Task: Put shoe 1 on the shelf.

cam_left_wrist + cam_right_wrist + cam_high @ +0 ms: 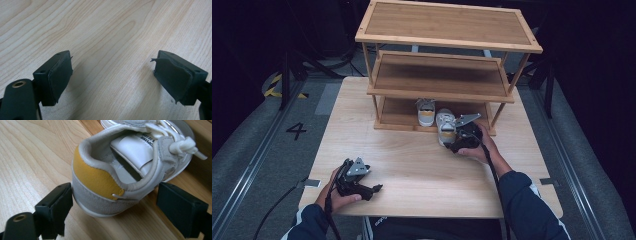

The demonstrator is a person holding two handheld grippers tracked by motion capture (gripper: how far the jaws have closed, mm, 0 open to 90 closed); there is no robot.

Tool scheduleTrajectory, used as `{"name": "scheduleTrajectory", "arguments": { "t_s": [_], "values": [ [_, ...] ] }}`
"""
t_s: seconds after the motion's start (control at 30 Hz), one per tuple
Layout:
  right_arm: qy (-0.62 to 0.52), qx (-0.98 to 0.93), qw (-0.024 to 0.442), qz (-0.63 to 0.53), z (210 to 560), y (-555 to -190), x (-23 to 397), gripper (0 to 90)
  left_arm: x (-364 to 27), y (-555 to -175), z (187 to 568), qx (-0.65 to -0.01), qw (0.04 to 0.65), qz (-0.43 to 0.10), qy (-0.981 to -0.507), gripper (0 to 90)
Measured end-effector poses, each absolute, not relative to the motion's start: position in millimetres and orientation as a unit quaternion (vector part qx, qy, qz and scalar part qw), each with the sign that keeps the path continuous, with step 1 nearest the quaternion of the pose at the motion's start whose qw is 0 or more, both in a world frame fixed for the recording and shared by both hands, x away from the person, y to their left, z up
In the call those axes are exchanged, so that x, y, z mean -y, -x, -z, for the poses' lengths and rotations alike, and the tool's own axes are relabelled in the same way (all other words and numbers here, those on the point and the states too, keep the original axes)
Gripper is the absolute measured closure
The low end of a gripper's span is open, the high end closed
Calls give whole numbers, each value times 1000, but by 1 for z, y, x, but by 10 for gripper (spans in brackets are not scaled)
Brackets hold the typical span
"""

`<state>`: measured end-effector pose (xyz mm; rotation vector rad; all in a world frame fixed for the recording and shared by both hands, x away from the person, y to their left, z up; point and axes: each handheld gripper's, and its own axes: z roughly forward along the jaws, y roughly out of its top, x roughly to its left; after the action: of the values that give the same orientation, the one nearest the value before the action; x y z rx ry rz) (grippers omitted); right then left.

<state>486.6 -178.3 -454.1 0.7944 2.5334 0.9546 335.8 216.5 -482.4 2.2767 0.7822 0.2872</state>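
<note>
A white and grey sneaker (pixel 446 127) with a yellow heel patch (pixel 96 176) rests tilted across the front edge of the wooden rack's bottom shelf (pixel 397 116), its heel out over the table. My right gripper (pixel 453 143) (pixel 115 195) is open around that heel. Its left pad (pixel 62 200) is at the shoe's side and its right pad (pixel 180 207) stands apart from it. A matching sneaker (pixel 426 112) stands on the bottom shelf just to the left. My left gripper (pixel 374 189) (pixel 112 62) is open over bare wood near the table's front left.
The three-tier bamboo rack (pixel 447 25) stands at the back of the light wooden table (pixel 412 170), and its top and middle shelves are bare. Dark floor and rails surround the table. A floor marking "4" (pixel 296 131) lies to the left.
</note>
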Motion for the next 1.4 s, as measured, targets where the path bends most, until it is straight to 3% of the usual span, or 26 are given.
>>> {"name": "scheduleTrajectory", "arguments": {
  "t_s": [0.27,1.4],
  "values": [
    [-284,-877,166,-350,448,-494,183,268,-216,-336,482,-302,351,-111,-879,151],
    [-348,-846,201,-350,454,-536,160,302,-216,-336,482,-302,351,-111,-879,151]
  ]
}}
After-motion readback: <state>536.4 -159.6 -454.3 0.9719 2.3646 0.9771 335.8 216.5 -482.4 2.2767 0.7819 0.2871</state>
